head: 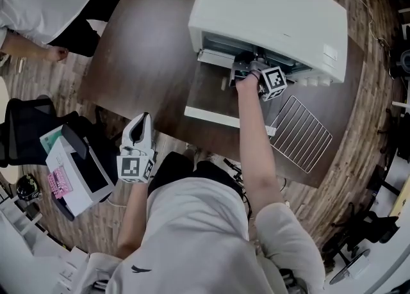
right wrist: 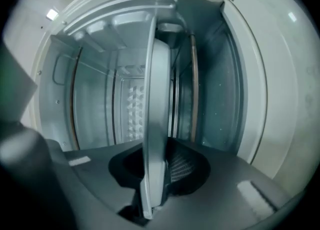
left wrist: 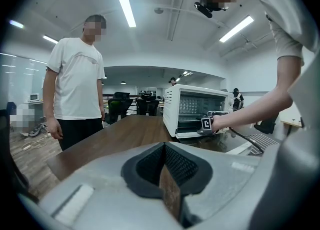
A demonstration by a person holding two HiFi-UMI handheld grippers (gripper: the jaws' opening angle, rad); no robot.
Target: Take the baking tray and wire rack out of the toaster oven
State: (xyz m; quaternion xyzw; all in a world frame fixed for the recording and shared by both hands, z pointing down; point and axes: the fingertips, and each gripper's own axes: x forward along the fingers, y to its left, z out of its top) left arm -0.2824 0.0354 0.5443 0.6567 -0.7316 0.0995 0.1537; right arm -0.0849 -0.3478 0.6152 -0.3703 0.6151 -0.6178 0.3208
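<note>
While the baking tray [right wrist: 156,113] sits inside the toaster oven [head: 269,11], seen edge-on in the right gripper view, its front rim lies between the jaws of the right gripper [head: 246,70]. That gripper reaches over the lowered oven door [head: 214,97] into the oven mouth, and its pads clamp the rim from both sides. The wire rack [head: 301,134] already lies flat near the table's near right corner, just beside the door. The oven stands toward the far edge of the brown table [head: 147,62]. The left gripper [head: 141,123] hangs off the near edge, well apart from the oven, jaws pressed together with nothing between them. A person in a white shirt [left wrist: 75,83] stands by the table's left side.
</note>
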